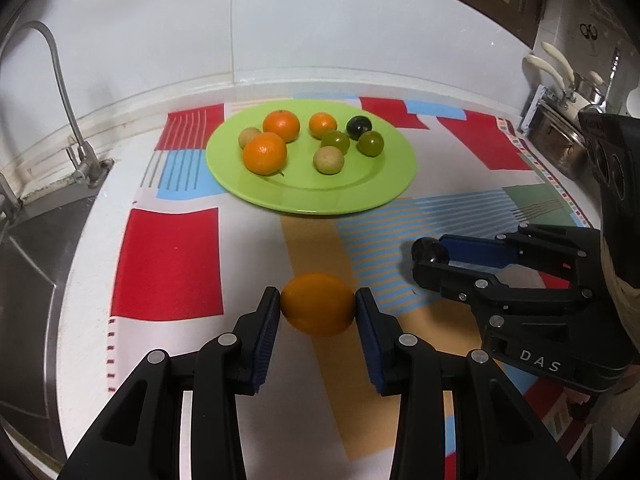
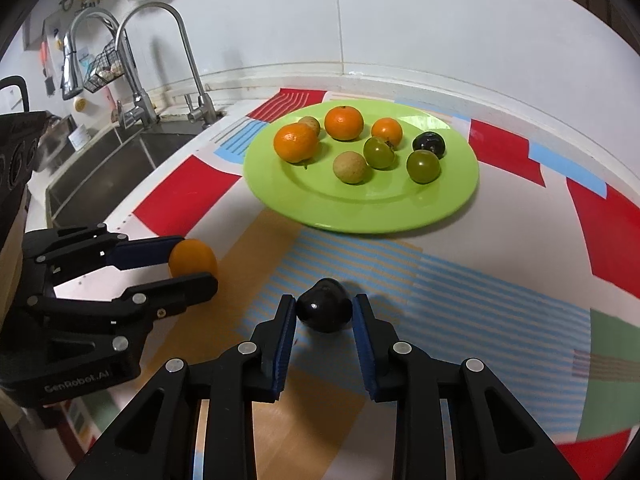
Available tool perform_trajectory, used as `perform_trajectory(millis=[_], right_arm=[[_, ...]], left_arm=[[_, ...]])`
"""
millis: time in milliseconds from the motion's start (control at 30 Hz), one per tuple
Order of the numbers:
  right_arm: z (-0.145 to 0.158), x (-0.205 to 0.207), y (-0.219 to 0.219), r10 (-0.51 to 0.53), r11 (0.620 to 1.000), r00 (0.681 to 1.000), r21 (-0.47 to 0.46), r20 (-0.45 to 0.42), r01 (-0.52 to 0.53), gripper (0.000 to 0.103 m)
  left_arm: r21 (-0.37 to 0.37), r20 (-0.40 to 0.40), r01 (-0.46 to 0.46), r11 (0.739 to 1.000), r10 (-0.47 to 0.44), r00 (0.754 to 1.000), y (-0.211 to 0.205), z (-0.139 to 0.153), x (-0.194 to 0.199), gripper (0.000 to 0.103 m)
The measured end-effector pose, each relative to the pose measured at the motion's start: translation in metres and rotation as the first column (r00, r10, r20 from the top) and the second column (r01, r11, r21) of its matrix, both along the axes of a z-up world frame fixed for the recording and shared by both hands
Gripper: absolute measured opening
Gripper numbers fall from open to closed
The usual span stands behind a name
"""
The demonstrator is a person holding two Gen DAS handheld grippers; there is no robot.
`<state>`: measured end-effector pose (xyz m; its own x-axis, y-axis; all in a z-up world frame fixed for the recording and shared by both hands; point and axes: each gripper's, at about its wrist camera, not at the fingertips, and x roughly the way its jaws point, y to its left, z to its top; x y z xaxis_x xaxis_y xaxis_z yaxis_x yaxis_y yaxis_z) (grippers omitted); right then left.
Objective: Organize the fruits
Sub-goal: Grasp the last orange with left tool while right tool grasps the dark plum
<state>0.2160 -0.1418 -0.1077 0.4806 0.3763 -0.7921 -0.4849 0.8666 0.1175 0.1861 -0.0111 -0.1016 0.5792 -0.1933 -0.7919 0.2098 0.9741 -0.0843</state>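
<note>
Left gripper [image 1: 317, 304] jaws clamp orange [image 1: 318, 304], long axis crosswise; right gripper [image 2: 324, 312] jaws pinch dark plum [image 2: 324, 311], stem end seemingly up.

This is a home kitchen. A white countertop [image 2: 520, 92] runs under a white tiled wall [image 2: 420, 16], and at the far left a stainless steel sink [image 2: 100, 176] is set into it, with two curved chrome taps [image 2: 182, 40] rising behind. A wire rack [image 2: 102, 66] hangs on the wall beyond the taps. At the far right, cream-handled utensils [image 1: 554, 66] stand in a steel holder [image 1: 560, 136]. A colourful patterned cloth [image 1: 168, 260] covers the counter, bearing a round lime-green plate [image 1: 320, 196] of fruit.
</note>
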Motion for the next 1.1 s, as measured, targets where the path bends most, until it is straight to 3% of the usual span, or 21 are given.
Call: perform_trajectory(millis=[600, 1100], right_arm=[[0.057, -0.058, -0.018, -0.098, 0.991, 0.992, 0.097, 0.081, 0.09, 0.03], [0.094, -0.084, -0.024, -0.103, 0.987, 0.984, 0.14, 0.146, 0.083, 0.03]], left_arm=[[-0.025, 0.107, -0.047, 0.999, 0.05, 0.993, -0.001, 0.053, -0.047, 0.038], [-0.054, 0.153, -0.069, 0.996, 0.077, 0.985, -0.003, 0.085, -0.068, 0.038]])
